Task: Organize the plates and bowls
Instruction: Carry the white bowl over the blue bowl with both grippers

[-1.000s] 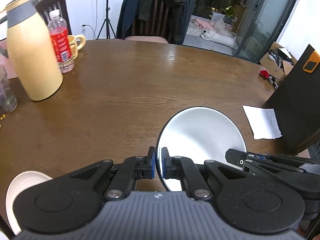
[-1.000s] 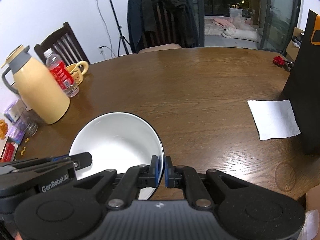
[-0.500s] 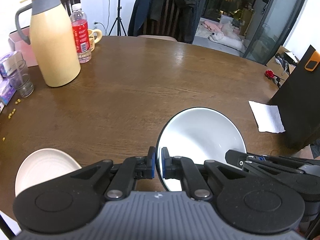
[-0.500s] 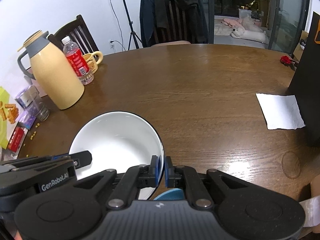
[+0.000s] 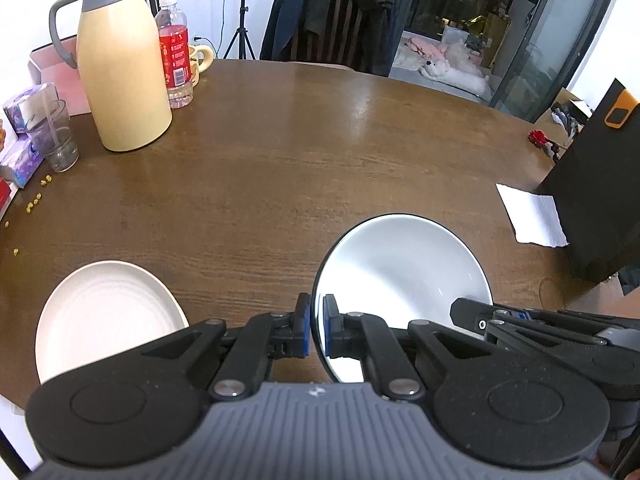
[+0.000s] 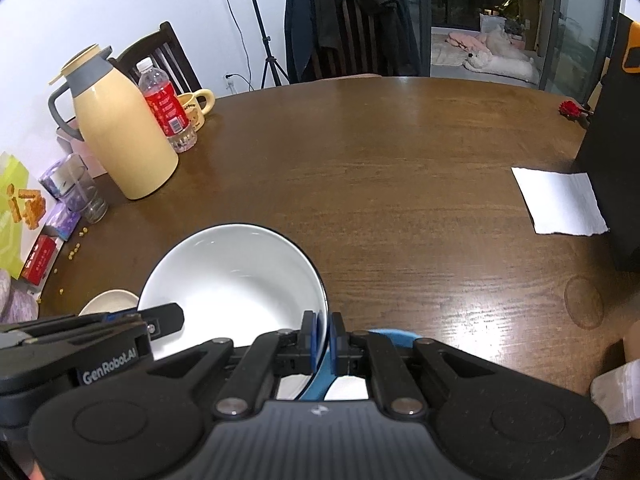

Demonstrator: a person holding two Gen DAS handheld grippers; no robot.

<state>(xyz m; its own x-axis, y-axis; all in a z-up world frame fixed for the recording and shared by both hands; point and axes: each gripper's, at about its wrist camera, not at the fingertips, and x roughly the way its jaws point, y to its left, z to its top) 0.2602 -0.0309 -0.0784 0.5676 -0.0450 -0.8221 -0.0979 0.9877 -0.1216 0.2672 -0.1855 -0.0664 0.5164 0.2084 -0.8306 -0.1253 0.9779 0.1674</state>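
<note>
Round white ceramic bowl w/ dark rim; round cream plate; dark brown wood-grain desk; pale yellow jug, grey lid.

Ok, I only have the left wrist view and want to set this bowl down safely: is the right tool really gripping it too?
Observer: Yes, the right tool is shut on the bowl, pinching its near right rim.
Operator: Is anything under the bowl that I can't see?
Observer: A blue dish shows just beneath it, by the right tool. I cannot tell whether they touch.
Operator: And what is past the glass on the left?
Observer: A yellow-green snack packet, printed with orange sticks, sits further left.
</note>
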